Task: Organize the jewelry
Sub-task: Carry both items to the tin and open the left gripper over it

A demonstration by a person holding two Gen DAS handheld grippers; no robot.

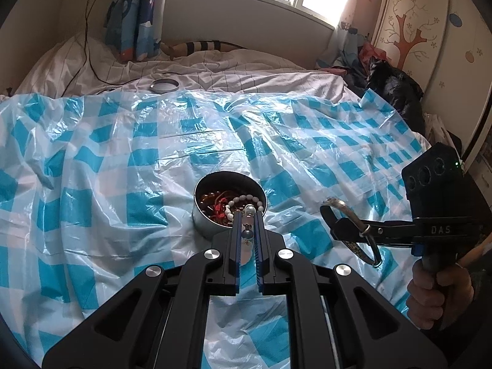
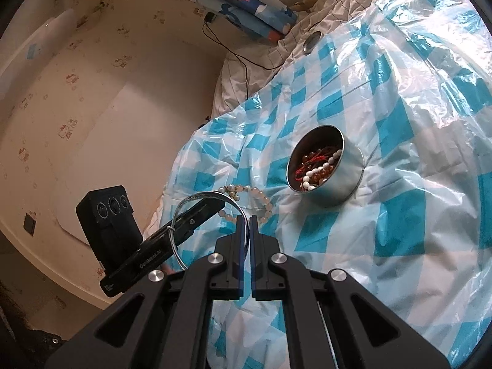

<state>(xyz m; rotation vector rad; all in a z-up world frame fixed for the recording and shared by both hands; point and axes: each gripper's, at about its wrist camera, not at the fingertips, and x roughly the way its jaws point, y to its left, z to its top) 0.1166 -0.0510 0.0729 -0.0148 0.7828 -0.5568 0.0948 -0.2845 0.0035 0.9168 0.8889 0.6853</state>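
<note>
Tin [image 1: 229, 204] sits just ahead of left gripper [image 1: 246, 218] fingertips, mouth open, beads heaped inside, nothing above the rim. Right gripper [image 1: 330, 215] with its silver bangle [image 1: 367, 246] crowds the right side of those fingers. Left of them: bare checked plastic sheet [image 1: 101, 166]. Far ahead, lid [image 1: 164, 86], well apart.
</note>
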